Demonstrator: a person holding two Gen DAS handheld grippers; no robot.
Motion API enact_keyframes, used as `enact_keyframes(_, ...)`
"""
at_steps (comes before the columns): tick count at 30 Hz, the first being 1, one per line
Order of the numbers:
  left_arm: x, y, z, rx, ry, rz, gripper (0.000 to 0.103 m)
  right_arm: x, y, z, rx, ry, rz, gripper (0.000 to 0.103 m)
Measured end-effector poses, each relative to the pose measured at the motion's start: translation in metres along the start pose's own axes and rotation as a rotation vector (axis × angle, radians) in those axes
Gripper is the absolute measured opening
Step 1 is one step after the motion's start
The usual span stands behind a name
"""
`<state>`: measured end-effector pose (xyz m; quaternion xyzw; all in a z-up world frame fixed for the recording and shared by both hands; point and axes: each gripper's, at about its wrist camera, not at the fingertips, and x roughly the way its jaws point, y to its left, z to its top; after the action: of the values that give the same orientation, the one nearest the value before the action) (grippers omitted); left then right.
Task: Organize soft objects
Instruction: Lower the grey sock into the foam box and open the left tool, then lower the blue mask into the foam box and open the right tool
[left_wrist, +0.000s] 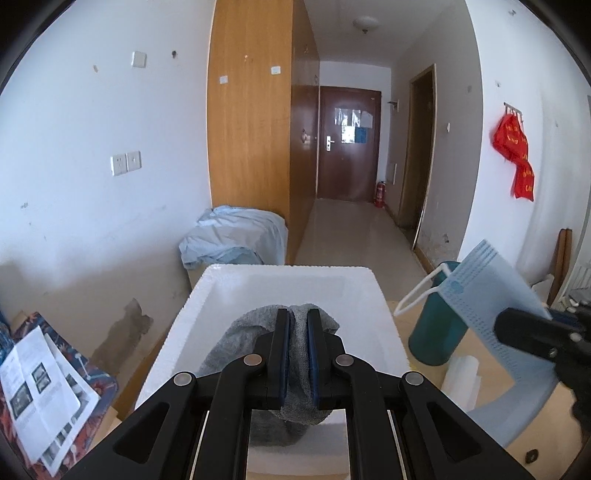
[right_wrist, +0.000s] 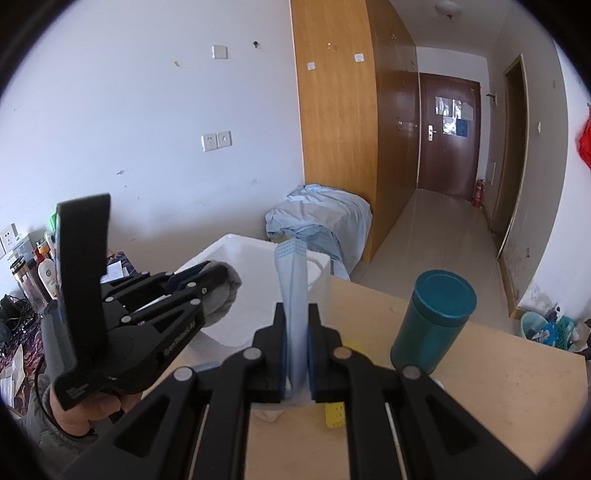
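Two tongs pinch one item each: left grey towel, right blue mask.

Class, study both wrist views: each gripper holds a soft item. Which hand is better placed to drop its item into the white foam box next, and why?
Left. The left gripper, shut on the grey towel, is already over the white foam box. The right gripper holds the blue face mask over the table, beside the box.

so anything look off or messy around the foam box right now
Nothing spilled or damaged. The gray cloth hangs from the left gripper over the foam box, and the face mask is clamped in the right gripper.
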<state>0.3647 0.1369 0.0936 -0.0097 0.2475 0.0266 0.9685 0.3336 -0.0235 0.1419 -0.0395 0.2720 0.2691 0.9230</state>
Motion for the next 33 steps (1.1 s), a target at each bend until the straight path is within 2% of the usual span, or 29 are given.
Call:
enact_keyframes(4,0.004,0.004,0.005,-0.02,0.003,-0.005,0.009,-0.006,0.001,0.003,-0.002,-0.016,0.001,0.011)
enact_keyframes(9,-0.005,0.001,0.014,0.003,-0.042,-0.01,0.009,-0.011,0.0,0.007,0.0,-0.035,-0.002,0.011)
enact_keyframes(15,0.01,0.002,0.004,0.013,0.009,0.038,0.01,-0.008,-0.003,0.009,0.002,-0.035,0.0,0.011)
enact_keyframes(22,0.016,0.003,-0.006,0.001,0.059,0.054,0.013,-0.007,-0.004,0.012,0.005,-0.034,0.004,0.011)
enact_keyframes(24,0.016,0.006,-0.008,-0.014,0.07,0.051,0.027,-0.008,-0.003,0.013,0.004,-0.036,0.002,0.011)
enact_keyframes(26,0.014,0.006,-0.009,-0.011,0.063,0.058,0.068,-0.009,-0.003,0.013,0.004,-0.039,0.0,0.011)
enact_keyframes(29,0.003,0.007,-0.009,-0.023,0.015,0.076,0.073,-0.01,-0.003,0.014,0.004,-0.043,-0.003,0.011)
enact_keyframes(33,-0.001,0.006,-0.01,-0.018,0.024,0.08,0.077,-0.01,-0.003,0.016,0.005,-0.048,-0.006,0.011)
